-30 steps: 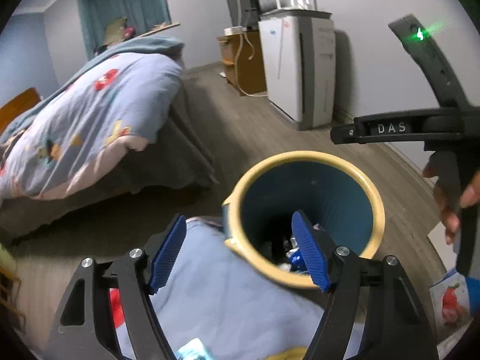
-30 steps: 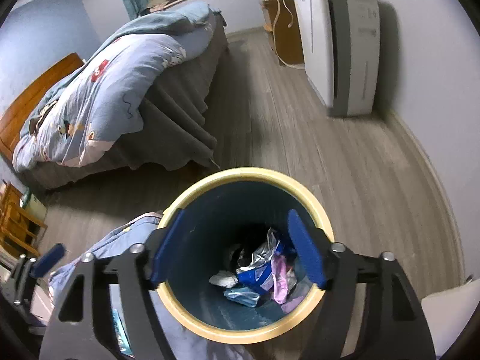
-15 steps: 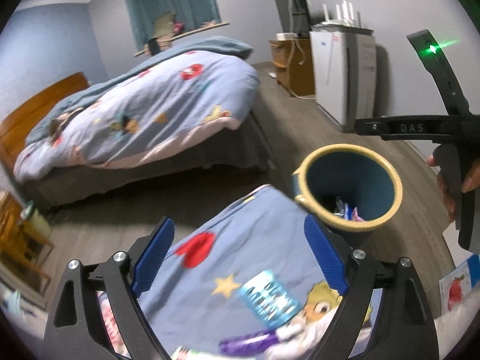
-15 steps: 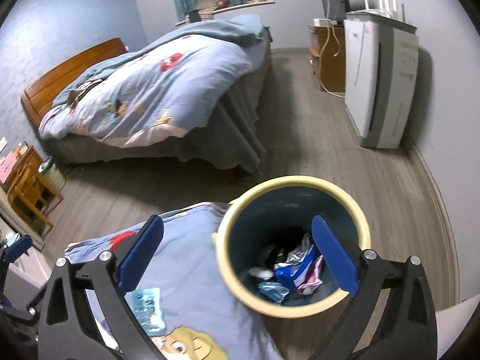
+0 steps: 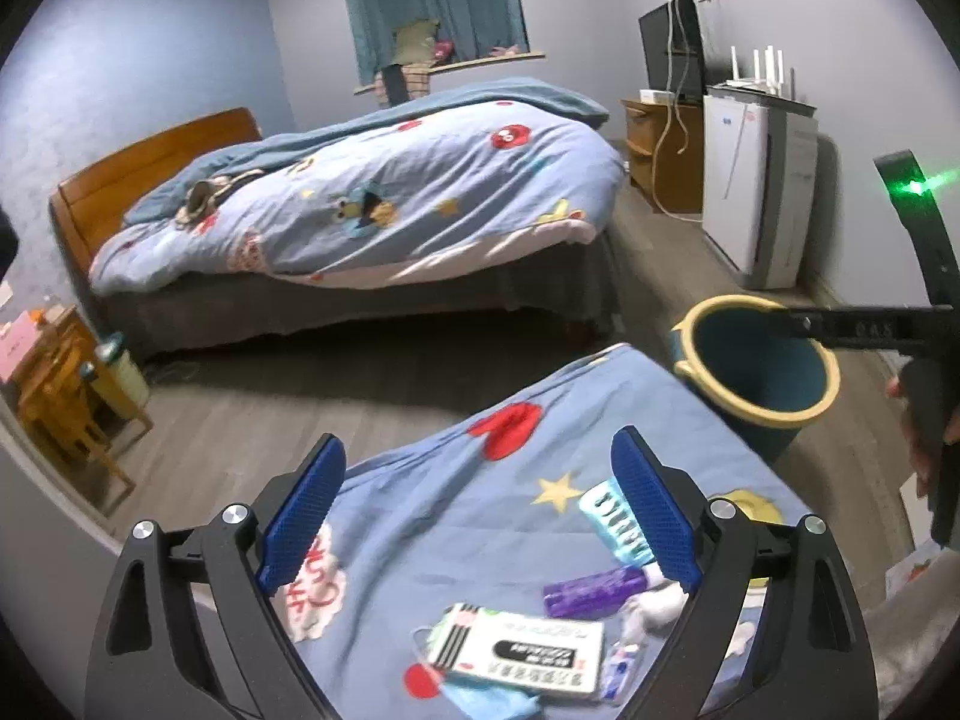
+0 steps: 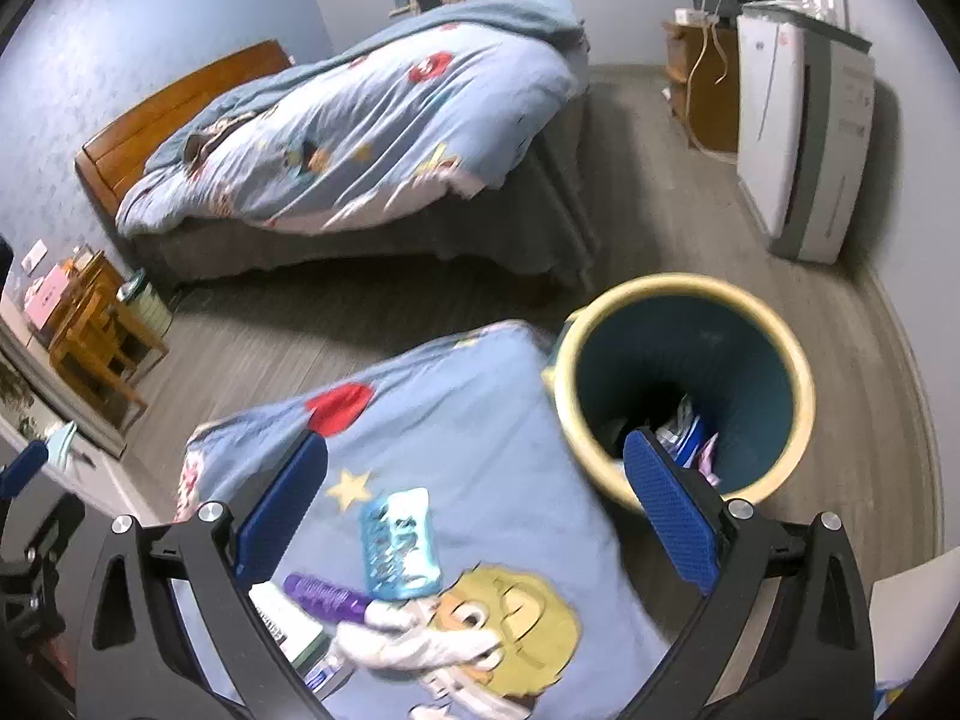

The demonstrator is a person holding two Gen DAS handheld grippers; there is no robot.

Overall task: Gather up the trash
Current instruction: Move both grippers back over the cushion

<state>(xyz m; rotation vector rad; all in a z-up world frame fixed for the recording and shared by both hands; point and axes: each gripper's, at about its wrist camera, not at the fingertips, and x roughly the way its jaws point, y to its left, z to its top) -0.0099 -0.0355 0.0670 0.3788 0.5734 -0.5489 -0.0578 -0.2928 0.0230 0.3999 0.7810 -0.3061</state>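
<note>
While both grippers hang over a blue cartoon-print cloth, the left gripper and the right gripper each stand with jaws wide apart and nothing between the pads. On the cloth lie a light-blue wrapper, a purple wrapper and a white printed box, with what may be a crumpled tissue, blurred, just beside the purple one. From the right wrist view the blue bin with a yellow rim stands on the floor at about two o'clock, touching the cloth's edge, with wrappers already at its bottom.
</note>
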